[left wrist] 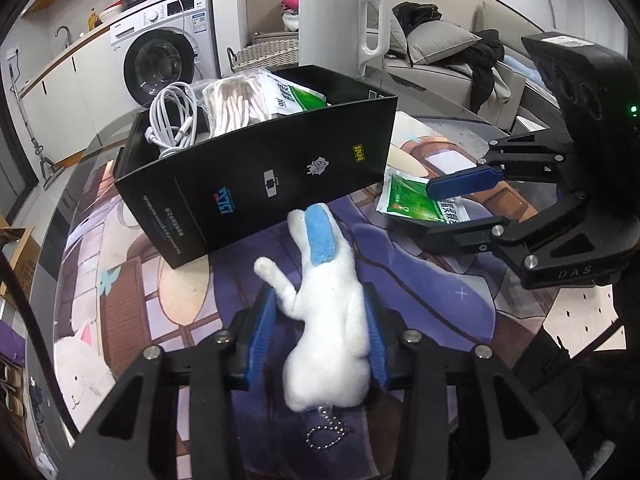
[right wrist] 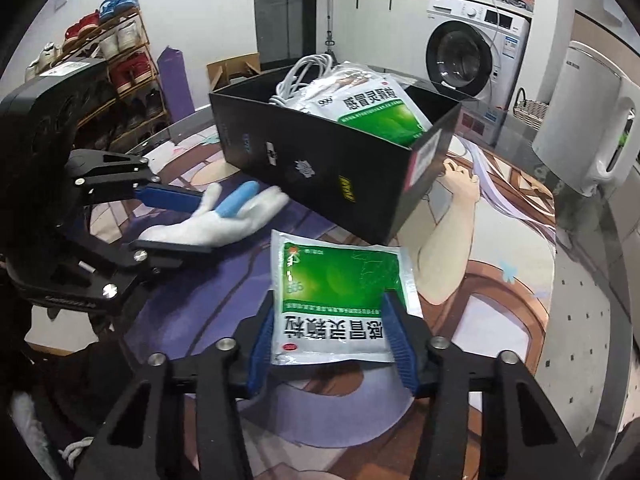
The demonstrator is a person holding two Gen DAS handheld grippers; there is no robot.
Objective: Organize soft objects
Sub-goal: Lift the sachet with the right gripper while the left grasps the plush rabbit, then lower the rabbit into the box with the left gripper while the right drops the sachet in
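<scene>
A white plush toy with a blue ear (left wrist: 328,308) lies on the printed mat, and my left gripper (left wrist: 320,292) is shut on its body, blue pads pressing both sides. A bead chain hangs from its near end. From the right wrist view the toy (right wrist: 228,216) sits between the left gripper's (right wrist: 204,224) fingers. My right gripper (right wrist: 330,298) is shut on a green-and-white sachet (right wrist: 340,280) lying flat on the mat. The sachet (left wrist: 416,200) and right gripper (left wrist: 436,210) also show at the right of the left wrist view. Just behind both stands an open black box (left wrist: 260,168) (right wrist: 320,168).
The box holds a white cable (left wrist: 172,120), a bag of pale items (left wrist: 236,108) and another green sachet (right wrist: 376,112). A white kettle (left wrist: 340,24) (right wrist: 592,120) stands on the round table behind it. A washing machine (left wrist: 160,60), a sofa (left wrist: 448,52) and a shoe rack (right wrist: 116,56) surround the table.
</scene>
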